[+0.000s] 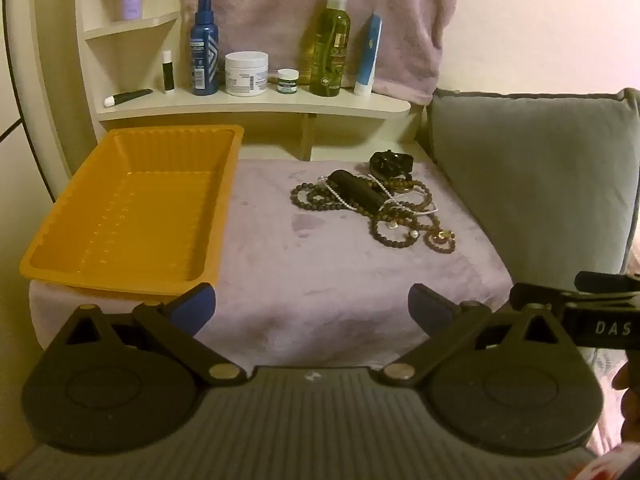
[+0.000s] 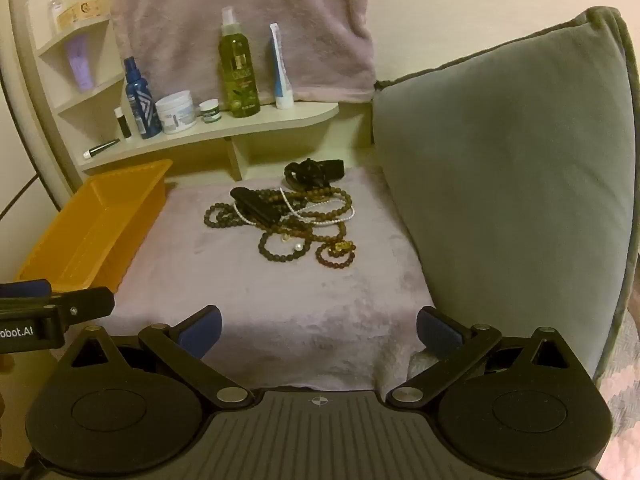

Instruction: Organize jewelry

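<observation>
A tangled pile of jewelry [image 1: 384, 204] lies on the lilac cloth: brown bead strands, a thin pearl string, a black oblong case [image 1: 356, 194] and a black watch [image 1: 390, 162]. It also shows in the right wrist view [image 2: 292, 220]. An empty orange tray [image 1: 132, 208] sits at the left of the cloth, also seen in the right wrist view [image 2: 96, 224]. My left gripper [image 1: 312, 308] is open and empty at the near edge of the cloth. My right gripper [image 2: 318, 330] is open and empty, likewise short of the pile.
A grey cushion [image 2: 508, 184] stands along the right side. A cream shelf [image 1: 256, 106] behind the cloth carries bottles, jars and tubes. A lilac towel [image 1: 320, 12] hangs behind it. The right gripper's body [image 1: 596, 320] shows at the left view's right edge.
</observation>
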The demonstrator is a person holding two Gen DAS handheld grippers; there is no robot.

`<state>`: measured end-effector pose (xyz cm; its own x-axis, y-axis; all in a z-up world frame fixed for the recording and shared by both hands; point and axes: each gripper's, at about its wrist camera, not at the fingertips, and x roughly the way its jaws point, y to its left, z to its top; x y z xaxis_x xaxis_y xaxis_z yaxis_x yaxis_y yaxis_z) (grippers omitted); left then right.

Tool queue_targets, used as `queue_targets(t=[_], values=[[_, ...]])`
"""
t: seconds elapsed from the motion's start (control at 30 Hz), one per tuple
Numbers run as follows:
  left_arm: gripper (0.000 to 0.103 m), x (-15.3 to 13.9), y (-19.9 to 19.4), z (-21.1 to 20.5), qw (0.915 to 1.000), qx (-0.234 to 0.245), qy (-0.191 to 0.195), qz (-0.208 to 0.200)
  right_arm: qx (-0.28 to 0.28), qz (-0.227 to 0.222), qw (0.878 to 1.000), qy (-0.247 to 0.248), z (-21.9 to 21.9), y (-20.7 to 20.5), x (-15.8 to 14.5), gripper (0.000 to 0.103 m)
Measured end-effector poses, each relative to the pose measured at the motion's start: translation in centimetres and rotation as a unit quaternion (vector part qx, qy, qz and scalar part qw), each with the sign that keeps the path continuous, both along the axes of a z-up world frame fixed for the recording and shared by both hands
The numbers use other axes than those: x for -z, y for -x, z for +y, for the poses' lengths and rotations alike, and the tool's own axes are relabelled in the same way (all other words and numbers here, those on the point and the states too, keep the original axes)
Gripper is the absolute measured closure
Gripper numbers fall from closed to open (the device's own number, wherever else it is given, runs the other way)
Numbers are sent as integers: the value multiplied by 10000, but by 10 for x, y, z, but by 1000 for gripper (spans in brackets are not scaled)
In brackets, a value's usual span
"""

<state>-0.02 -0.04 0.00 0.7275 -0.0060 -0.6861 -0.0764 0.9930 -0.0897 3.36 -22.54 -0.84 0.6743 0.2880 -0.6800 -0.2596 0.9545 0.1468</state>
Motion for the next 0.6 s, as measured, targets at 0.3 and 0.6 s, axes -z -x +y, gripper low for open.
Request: queue_targets(t=[0.3, 0.6], values=[[4, 0, -3, -9, 10000, 9, 28, 74, -42, -81, 10000, -33, -2, 0, -2, 0], [4, -2, -5, 1, 10000, 50, 56, 33, 9, -21, 10000, 1, -3, -1, 0, 0]])
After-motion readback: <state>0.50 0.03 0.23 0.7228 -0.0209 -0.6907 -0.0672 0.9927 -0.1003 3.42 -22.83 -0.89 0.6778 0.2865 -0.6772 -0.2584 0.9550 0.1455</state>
